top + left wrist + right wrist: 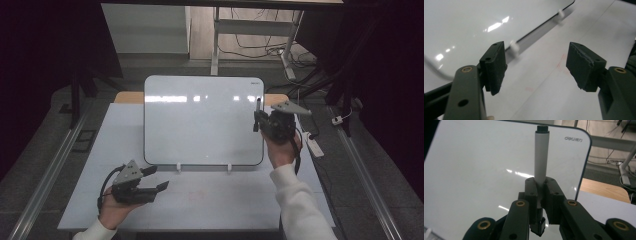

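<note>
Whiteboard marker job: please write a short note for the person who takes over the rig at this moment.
Right tongs: shut on the whiteboard marker, held upright in front of the whiteboard's upper right part.
Left tongs: open, nothing between the pads, low over the table near the front left, close to the board's lower left corner.
Whiteboard: propped on the table on two small white clips, its surface blank apart from light reflections.
Done: marker is picked up and brought to the board.
Left: no writing is on the board yet; I cannot tell whether the marker's cap is on.
</note>
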### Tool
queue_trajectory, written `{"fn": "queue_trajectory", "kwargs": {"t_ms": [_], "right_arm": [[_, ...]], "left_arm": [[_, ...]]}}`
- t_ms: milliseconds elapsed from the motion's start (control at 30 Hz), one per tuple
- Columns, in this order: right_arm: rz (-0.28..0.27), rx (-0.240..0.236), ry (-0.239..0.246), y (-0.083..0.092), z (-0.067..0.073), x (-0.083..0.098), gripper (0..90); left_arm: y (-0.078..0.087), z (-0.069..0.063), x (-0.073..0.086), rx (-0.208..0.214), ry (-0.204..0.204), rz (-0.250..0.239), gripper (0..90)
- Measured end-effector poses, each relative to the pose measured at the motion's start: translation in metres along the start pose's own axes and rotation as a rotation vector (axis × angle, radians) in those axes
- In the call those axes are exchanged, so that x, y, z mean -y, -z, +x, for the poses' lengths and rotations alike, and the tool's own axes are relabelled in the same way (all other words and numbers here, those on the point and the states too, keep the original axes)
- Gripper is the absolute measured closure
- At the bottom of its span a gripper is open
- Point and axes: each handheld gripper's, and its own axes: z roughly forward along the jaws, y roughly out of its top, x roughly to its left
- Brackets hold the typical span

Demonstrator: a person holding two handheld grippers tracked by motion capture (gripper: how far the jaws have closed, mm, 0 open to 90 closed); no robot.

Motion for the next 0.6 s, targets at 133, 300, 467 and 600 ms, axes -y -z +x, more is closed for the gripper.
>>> {"fn": "queue_trajectory", "kwargs": {"t_ms": [133,300,467,600], "right_arm": [[0.057,0.013,-0.019,-0.02,-0.015,-0.02,81.1],[0.125,0.035,0.002,-0.044,-0.023,-0.035,81.0],[0.168,0.045,-0.023,-0.07,-0.032,-0.04,81.0],[0.192,0.057,0.003,-0.084,-0.031,-0.041,80.9]], "left_arm": [[0.004,0.006,0.01,-0.022,0.022,0.019,31.1],[0.005,0.011,0.016,-0.036,0.031,0.04,30.1],[0.004,0.015,0.019,-0.048,0.037,0.044,30.2],[0.003,0.017,0.021,-0.051,0.041,0.047,30.2]]}}
